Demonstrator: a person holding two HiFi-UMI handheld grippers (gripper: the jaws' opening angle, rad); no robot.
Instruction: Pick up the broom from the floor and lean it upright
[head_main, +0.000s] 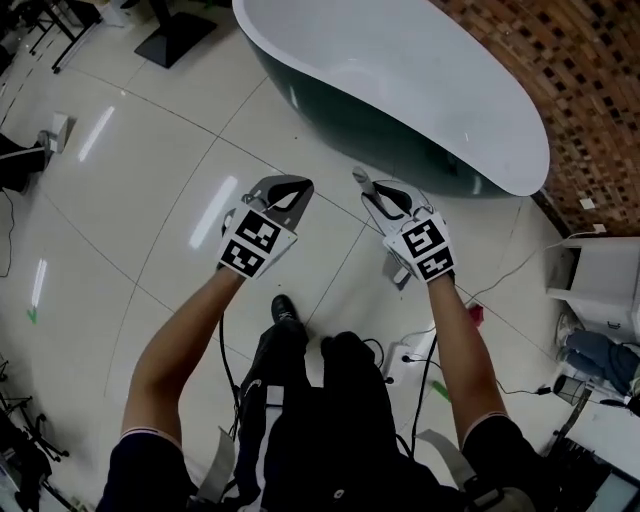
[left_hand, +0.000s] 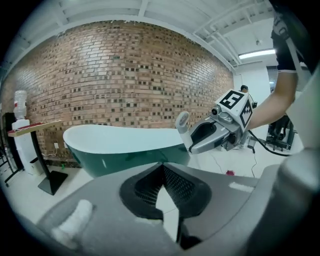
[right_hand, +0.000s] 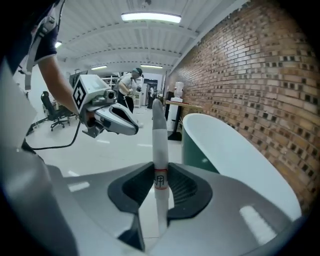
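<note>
My right gripper (right_hand: 159, 182) is shut on the broom's white handle (right_hand: 159, 150). The handle runs up between the pads, and its grey rounded end (left_hand: 182, 121) sticks out just past the fingertips. In the head view the right gripper (head_main: 378, 196) is held high in front of the person, with a short piece of the pole (head_main: 397, 272) showing below the marker cube. The broom's head is hidden. My left gripper (head_main: 300, 190) hangs beside it to the left. Its jaws (left_hand: 162, 167) meet at the tips with nothing between them.
A long white and dark green bathtub (head_main: 400, 80) stands just ahead against a brick wall (head_main: 590, 90). Cables and a white power strip (head_main: 400, 360) lie on the tiled floor by the person's feet. A white box (head_main: 600, 280) is at the right, a black stand base (head_main: 175, 40) far left.
</note>
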